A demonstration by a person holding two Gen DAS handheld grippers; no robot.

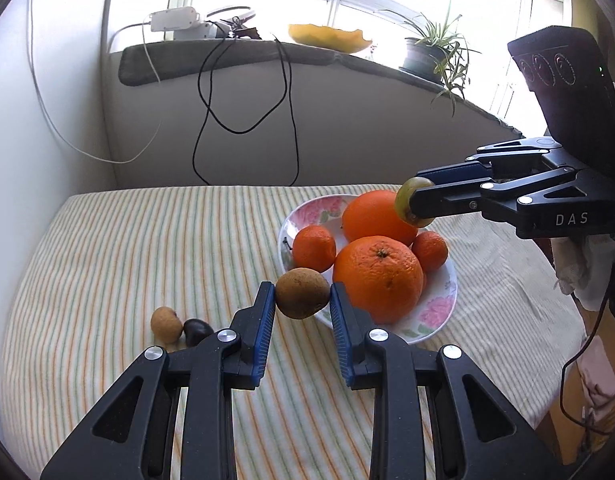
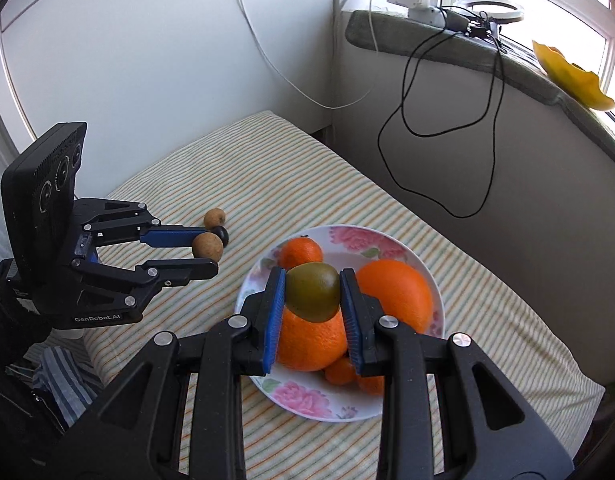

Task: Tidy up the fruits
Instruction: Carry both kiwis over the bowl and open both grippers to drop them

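Between the left gripper's (image 1: 302,296) blue pads sits a small brown fruit (image 1: 302,293), clamped and lifted beside the floral plate (image 1: 435,316); the right gripper (image 2: 312,298) grips a green fruit (image 2: 312,296) above the oranges (image 2: 395,294). Both are mid-carry. Next, I judge, each fruit needs lowering into a gap on the plate without nudging the pile.
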